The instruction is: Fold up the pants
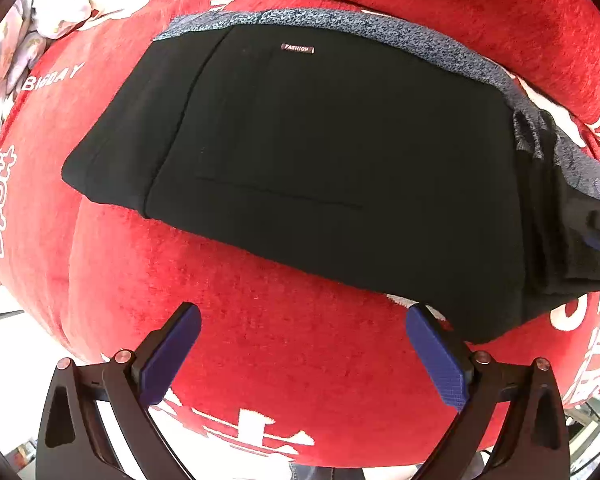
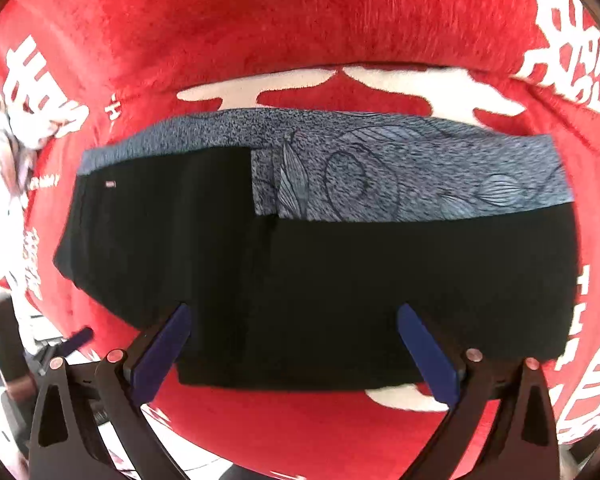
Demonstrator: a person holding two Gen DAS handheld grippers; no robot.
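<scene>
Black pants [image 1: 320, 152] lie folded into a flat, roughly rectangular bundle on a red blanket [image 1: 260, 340] with white lettering that covers the surface. A small label reading FASHION [image 1: 297, 49] shows on the top layer. Under the pants, sticking out along the far edge, is a grey patterned cloth [image 1: 380, 26]; in the right wrist view the same cloth [image 2: 400, 168] shows leaf-like line drawings and takes up the far right part of the bundle, with the black pants [image 2: 300, 280] covering the near part and the left end.

Left gripper [image 1: 304, 318]: jaws spread wide, nothing between them. It hovers over bare red blanket just in front of the near edge of the pants. Its right finger [image 1: 436, 356] sits right by the near right corner of the bundle; contact cannot be told. Its left finger [image 1: 172, 356] is over blanket only, apart from the pants.

Right gripper [image 2: 294, 316]: jaws wide apart, holding nothing. Both fingertips overlap the near edge of the pants in the view, the left finger [image 2: 160, 356] near the near left part of the bundle, the right finger [image 2: 428, 356] toward the near right. The pads press on no fabric. The other gripper's blue tip [image 2: 78, 338] pokes in at lower left, beside the pants' left end.

White patterned fabric [image 1: 56, 4] lies at the far left corner, well apart from the pants.
</scene>
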